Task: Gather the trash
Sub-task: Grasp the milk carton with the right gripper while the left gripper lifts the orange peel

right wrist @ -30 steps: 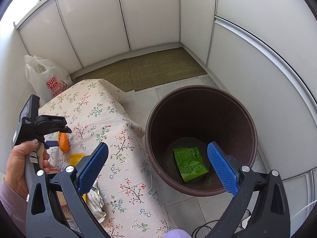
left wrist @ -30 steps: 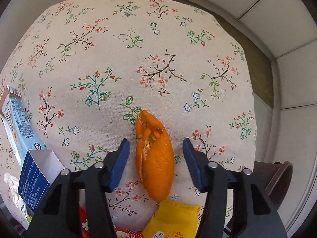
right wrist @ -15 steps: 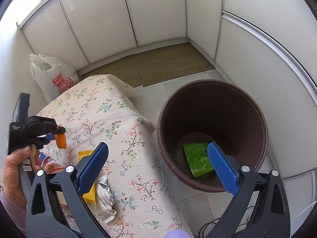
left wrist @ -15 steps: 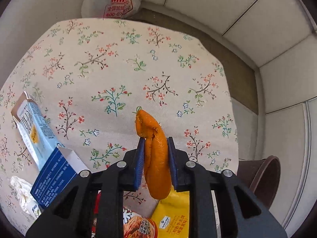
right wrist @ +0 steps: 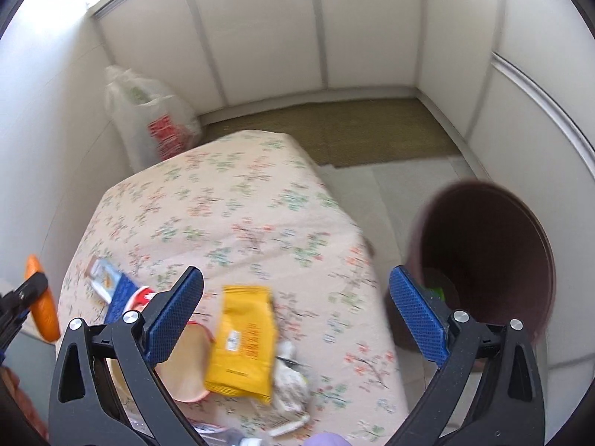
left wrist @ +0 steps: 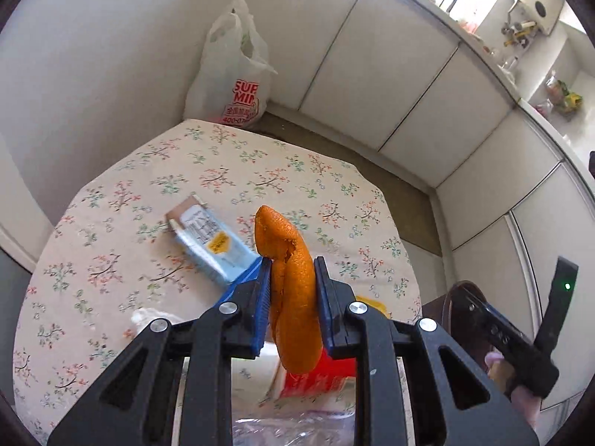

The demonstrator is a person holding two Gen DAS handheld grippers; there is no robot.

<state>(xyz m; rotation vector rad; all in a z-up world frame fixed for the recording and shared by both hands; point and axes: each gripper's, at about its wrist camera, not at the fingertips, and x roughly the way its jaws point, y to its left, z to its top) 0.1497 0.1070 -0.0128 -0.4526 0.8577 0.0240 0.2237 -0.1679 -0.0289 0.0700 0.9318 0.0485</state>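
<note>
The left tool (left wrist: 290, 290) clamps a curled orange peel (left wrist: 293, 297) between its blue pads, held in the air above the floral-clothed worktop (left wrist: 111, 252). Under it lies a pale blue carton (left wrist: 212, 241). Further right, the right tool (right wrist: 295, 317) stands wide with nothing in it, over a yellow snack packet (right wrist: 245, 342) and crumpled wrappers (right wrist: 292, 383). A dark brown round bin (right wrist: 491, 260) stands on the floor just beside the worktop, something green at its bottom.

Black frames, blue pads

We see the left hand-held gripper (left wrist: 290, 290) and the right hand-held gripper (right wrist: 295, 312) built alike: black plastic arms with triangular cut-outs, silver round screws at the joints, and blue, finely ridged pads (right wrist: 416, 310) facing inward on each finger.
</note>
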